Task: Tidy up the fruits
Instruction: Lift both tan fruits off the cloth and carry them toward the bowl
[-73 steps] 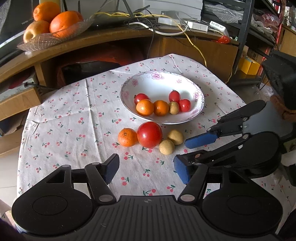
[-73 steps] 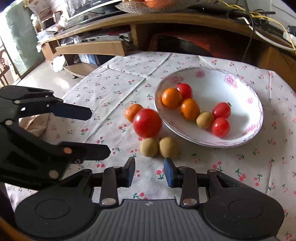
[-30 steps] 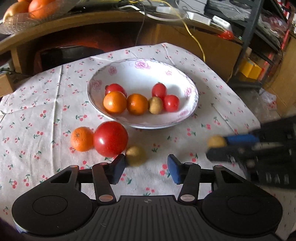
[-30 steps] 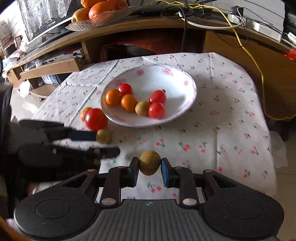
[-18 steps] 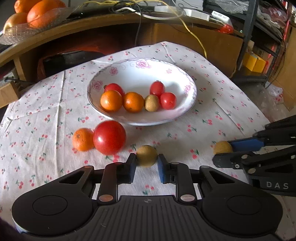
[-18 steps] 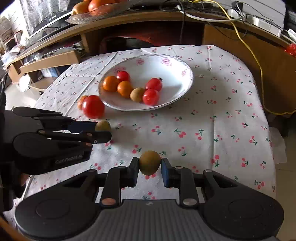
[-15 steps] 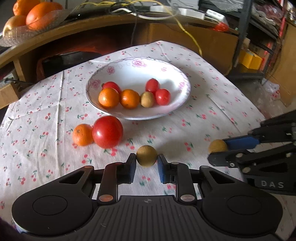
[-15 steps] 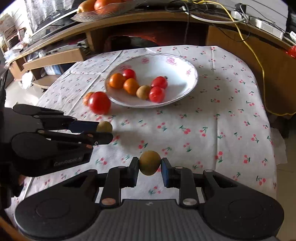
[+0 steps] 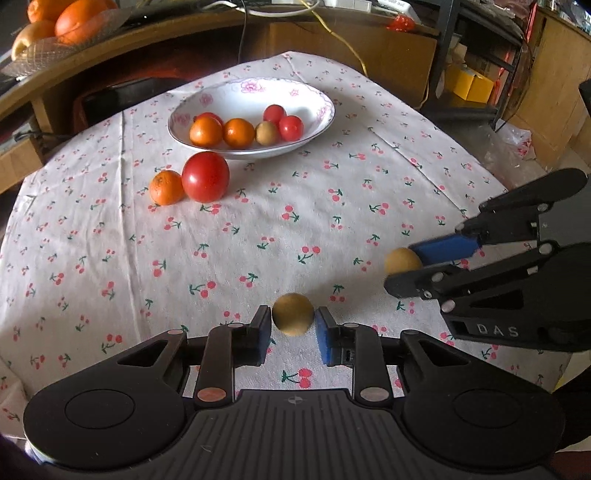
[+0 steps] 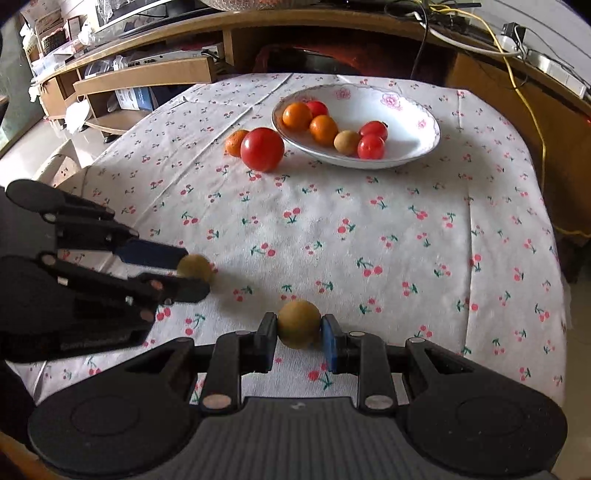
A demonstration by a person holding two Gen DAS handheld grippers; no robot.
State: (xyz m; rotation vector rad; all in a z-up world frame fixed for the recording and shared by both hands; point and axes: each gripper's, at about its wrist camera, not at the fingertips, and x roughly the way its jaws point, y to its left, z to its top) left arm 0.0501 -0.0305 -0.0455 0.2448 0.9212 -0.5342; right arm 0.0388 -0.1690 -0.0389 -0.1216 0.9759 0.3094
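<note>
My left gripper (image 9: pixel 293 325) is shut on a small tan round fruit (image 9: pixel 293 314), held above the near part of the cherry-print tablecloth (image 9: pixel 240 236). My right gripper (image 10: pixel 299 334) is shut on a second tan fruit (image 10: pixel 299 324). Each gripper shows in the other's view: the right one (image 9: pixel 404 264) at the right, the left one (image 10: pixel 192 271) at the left, both still holding their fruit. The white flowered bowl (image 9: pixel 317 99) at the far side holds two oranges, several small tomatoes and one tan fruit (image 9: pixel 266 133). A big tomato (image 9: pixel 205 177) and a small orange (image 9: pixel 166 187) lie in front of it.
A curved wooden shelf (image 9: pixel 147 44) runs behind the table, with a glass dish of oranges (image 9: pixel 62 22) and cables on it. The table's edge drops off at the right (image 10: pixel 554 258); a yellow cable (image 10: pixel 532 122) hangs there. Low shelves (image 10: pixel 147 81) stand at the far left.
Both grippers closed on a tan fruit each, lifted them off the cloth and drew back toward the near side of the table, away from the bowl.
</note>
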